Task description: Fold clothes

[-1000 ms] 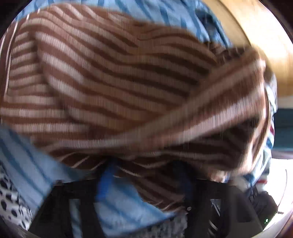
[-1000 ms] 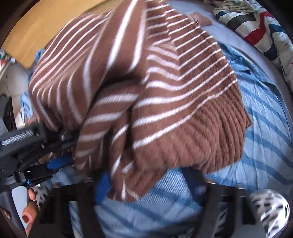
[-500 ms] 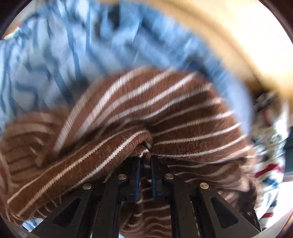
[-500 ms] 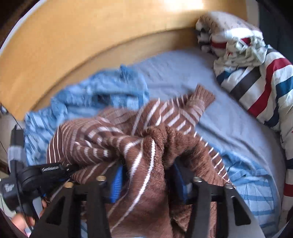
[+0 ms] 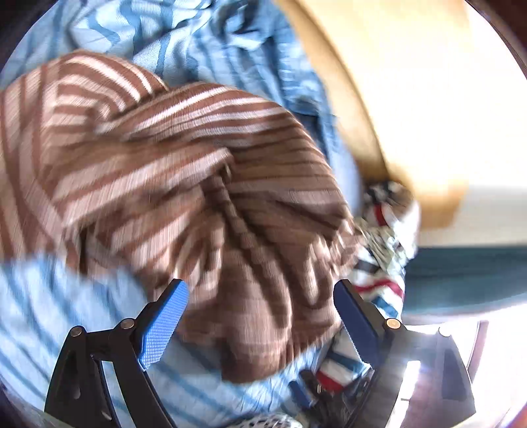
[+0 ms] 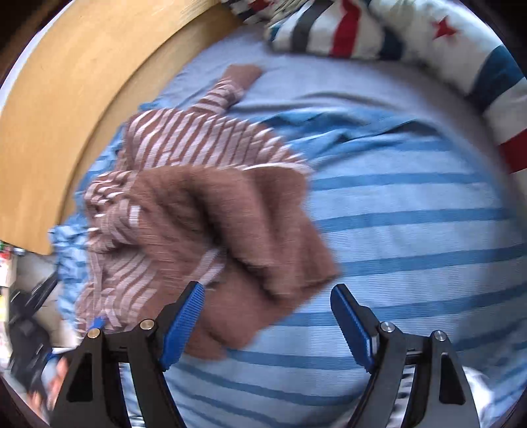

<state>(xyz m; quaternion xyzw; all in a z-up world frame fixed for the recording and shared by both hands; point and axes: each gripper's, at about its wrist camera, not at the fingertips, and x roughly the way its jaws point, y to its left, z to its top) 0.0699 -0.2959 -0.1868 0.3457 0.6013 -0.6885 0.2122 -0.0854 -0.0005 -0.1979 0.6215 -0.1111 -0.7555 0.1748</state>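
Left wrist view: left gripper (image 5: pixel 260 316), jaws apart, nothing between them.
Right wrist view: right gripper (image 6: pixel 266 316), jaws apart, nothing held.
Sweater: brown striped sweater (image 6: pixel 197 204) lies crumpled on the blue striped cloth (image 6: pixel 411 230), toward the bed's wooden side board (image 6: pixel 66 98).
Bed's far edge: red, white and blue duvet (image 6: pixel 362 29), bunched.

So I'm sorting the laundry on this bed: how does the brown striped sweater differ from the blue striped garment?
The brown striped sweater is a thick ribbed knit with thin pale stripes; the blue striped garment is smoother, light blue with darker blue stripes. The sweater lies bunched in a heap, one sleeve reaching toward the headboard; the blue garment is spread flatter. The sweater sits on top, the blue garment beneath it. Both are striped and unfolded.
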